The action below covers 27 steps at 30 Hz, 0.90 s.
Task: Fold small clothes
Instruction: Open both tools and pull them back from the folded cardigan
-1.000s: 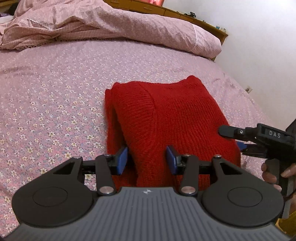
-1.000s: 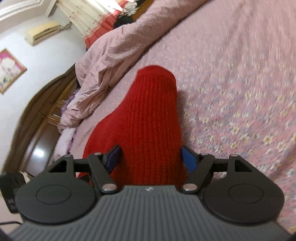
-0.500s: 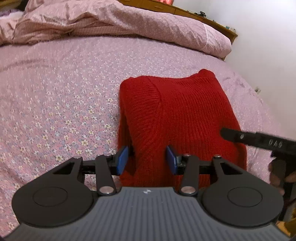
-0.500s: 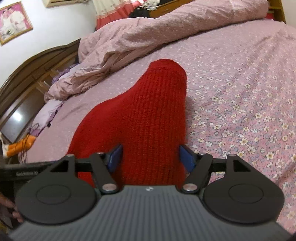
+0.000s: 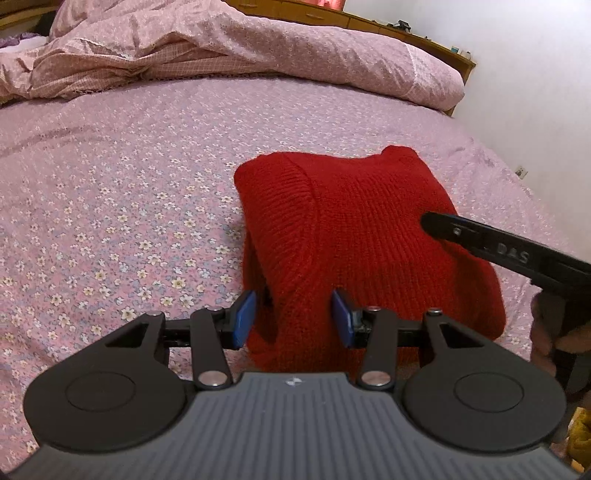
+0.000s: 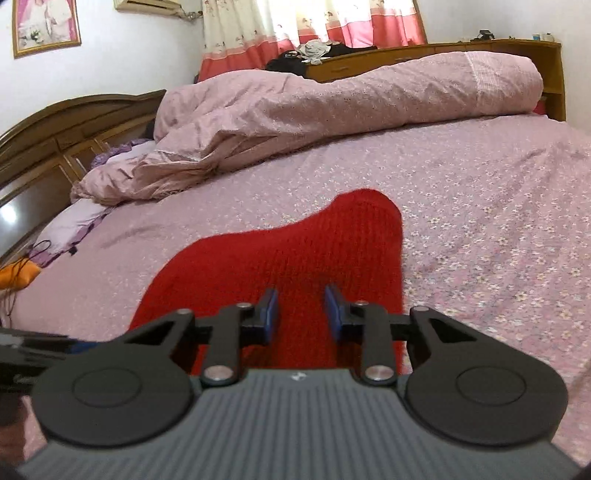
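Here the left gripper (image 5: 293, 317) holds a thick fold of the red knitted sweater (image 5: 362, 236) between half-open jaws. The right gripper (image 6: 301, 314), jaws closing, has knit between them. Bulky layers could slip out, undoing the fold. The sweater lies folded, ribbed, ahead of both.

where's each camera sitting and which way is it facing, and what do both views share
Left wrist: sits on the left gripper, facing down across the bed toward the rolled duvet; the right gripper and a hand show at right.
Right wrist: sits on the right gripper, facing the headboard and curtain; the jaws are closing over red knit; the left gripper enters at left.
Shared: the red sweater, bed, duvet.
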Each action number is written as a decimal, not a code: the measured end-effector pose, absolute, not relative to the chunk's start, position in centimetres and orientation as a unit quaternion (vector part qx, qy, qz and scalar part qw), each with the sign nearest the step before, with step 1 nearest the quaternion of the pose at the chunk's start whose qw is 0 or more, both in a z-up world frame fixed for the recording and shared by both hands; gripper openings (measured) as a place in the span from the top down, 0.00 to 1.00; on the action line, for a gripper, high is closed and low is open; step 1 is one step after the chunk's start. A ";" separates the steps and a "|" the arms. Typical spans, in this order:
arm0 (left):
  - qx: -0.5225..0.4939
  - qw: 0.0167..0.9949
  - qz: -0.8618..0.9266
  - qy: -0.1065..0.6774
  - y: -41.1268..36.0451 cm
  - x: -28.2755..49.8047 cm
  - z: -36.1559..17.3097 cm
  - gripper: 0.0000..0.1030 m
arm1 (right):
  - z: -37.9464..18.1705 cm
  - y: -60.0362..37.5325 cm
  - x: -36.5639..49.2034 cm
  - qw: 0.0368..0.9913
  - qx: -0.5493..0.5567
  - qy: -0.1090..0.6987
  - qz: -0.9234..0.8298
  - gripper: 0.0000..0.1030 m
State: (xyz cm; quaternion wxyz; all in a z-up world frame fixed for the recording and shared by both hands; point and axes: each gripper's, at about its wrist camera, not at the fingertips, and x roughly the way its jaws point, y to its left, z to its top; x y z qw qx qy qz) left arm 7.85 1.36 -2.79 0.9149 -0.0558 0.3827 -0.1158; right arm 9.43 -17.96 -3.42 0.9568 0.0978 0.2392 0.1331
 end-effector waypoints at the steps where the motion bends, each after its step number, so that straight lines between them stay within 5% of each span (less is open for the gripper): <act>1: -0.055 0.915 -0.113 0.382 1.4 7.9 -2.8 0.51 | -3.4 -17.6 9.7 0.958 0.092 0.237 0.135 0.70; 13: -0.072 0.912 -0.104 0.391 1.3 7.3 -1.3 0.46 | -1.1 -17.9 7.5 0.953 0.122 0.236 0.147 0.65; 17: -0.064 0.913 -0.102 0.390 1.0 6.7 -0.3 0.36 | -0.3 -17.9 5.7 0.955 0.124 0.224 0.149 0.46; 27: -0.035 0.926 -0.097 0.363 -0.8 4.4 2.5 0.11 | 1.4 -18.3 2.1 0.963 0.118 0.210 0.123 0.34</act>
